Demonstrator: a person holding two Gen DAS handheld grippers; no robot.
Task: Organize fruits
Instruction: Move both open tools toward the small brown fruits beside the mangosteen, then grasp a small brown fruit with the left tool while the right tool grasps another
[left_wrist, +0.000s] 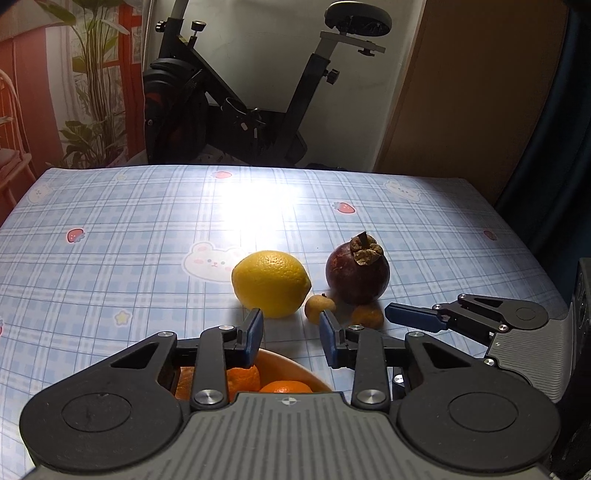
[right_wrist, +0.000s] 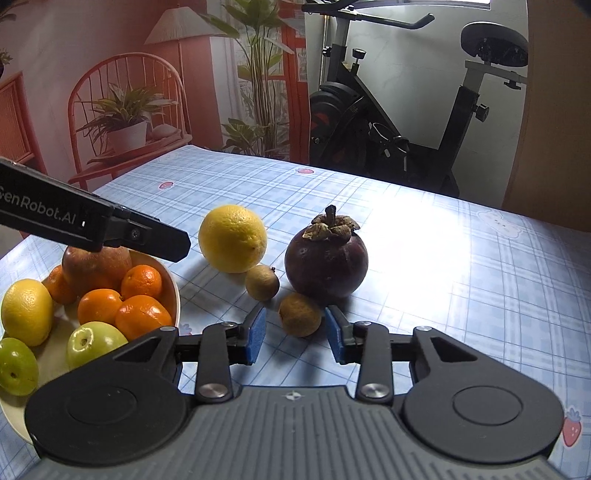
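left gripper (left_wrist: 291, 332): open, empty, above bowl (right_wrist: 173, 284) | right gripper (right_wrist: 295, 334): open, pads flanking small brown fruit (right_wrist: 299, 314) on table (right_wrist: 443, 295), not pressing

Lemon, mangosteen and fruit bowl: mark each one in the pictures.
Lemon (right_wrist: 232, 238): right wrist view, middle of its yellow peel.
Mangosteen (right_wrist: 327, 262): right wrist view, dark purple body below the calyx.
Fruit bowl (right_wrist: 175, 291): right wrist view, right rim.
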